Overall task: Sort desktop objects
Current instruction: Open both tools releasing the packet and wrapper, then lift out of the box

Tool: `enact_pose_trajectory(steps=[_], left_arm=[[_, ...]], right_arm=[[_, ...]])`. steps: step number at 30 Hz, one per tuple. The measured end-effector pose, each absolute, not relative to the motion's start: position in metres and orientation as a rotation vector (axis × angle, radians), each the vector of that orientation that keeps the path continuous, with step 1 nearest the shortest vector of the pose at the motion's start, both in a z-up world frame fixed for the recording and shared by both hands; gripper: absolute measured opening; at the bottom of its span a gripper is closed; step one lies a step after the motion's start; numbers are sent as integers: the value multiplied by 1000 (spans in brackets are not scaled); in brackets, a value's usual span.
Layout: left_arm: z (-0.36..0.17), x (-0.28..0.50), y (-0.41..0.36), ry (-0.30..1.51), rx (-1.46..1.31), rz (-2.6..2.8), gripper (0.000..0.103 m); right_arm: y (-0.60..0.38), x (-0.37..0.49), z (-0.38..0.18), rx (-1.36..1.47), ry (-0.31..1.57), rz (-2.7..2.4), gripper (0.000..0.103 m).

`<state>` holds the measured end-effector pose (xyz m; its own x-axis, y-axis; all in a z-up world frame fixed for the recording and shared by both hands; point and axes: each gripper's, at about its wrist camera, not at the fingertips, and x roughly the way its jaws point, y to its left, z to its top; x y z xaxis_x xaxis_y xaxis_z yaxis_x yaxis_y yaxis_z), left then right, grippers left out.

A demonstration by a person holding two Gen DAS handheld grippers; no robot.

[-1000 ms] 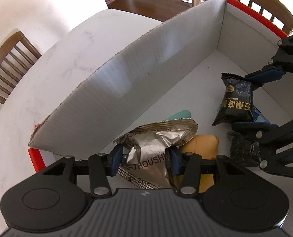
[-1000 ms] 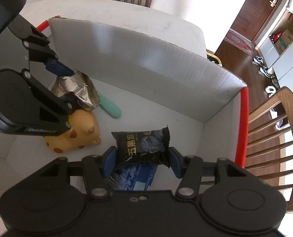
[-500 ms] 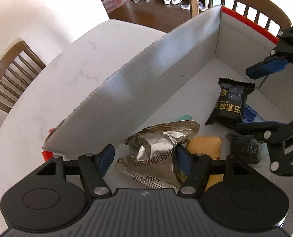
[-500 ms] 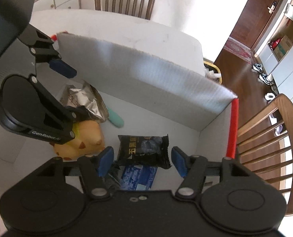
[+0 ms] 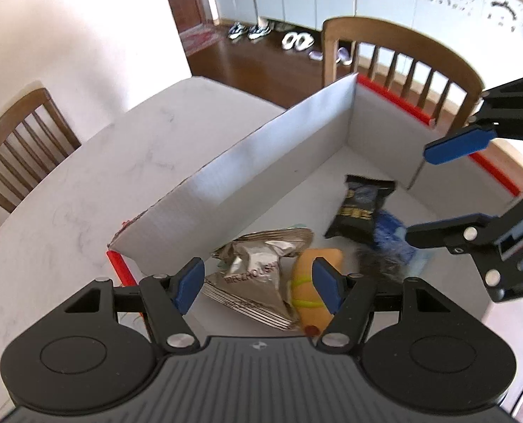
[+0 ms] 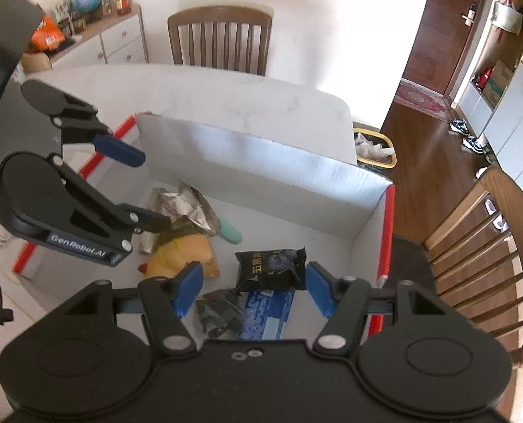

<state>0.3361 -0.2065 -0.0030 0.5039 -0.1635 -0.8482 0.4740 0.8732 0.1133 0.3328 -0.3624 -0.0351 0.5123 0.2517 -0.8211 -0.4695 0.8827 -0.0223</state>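
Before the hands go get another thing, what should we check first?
1. Left tool empty: ok, nothing between its pads.
2. Right tool empty: ok, open above the box.
3. Silver packet inside the white box: ok, lying on the floor.
4. Black packet inside the box: ok, partly on a blue packet.
5. Yellow toy clear of both tools: ok.
6. More things left on the table to sort: cannot tell.
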Motion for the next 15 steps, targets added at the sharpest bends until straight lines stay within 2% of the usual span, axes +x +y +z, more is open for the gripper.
enact_pose_trajectory(steps=[15], left_arm=[[35,278,-191,871,253,-489,67]], right_arm=[[-365,283,-1,-172,851,407,65]])
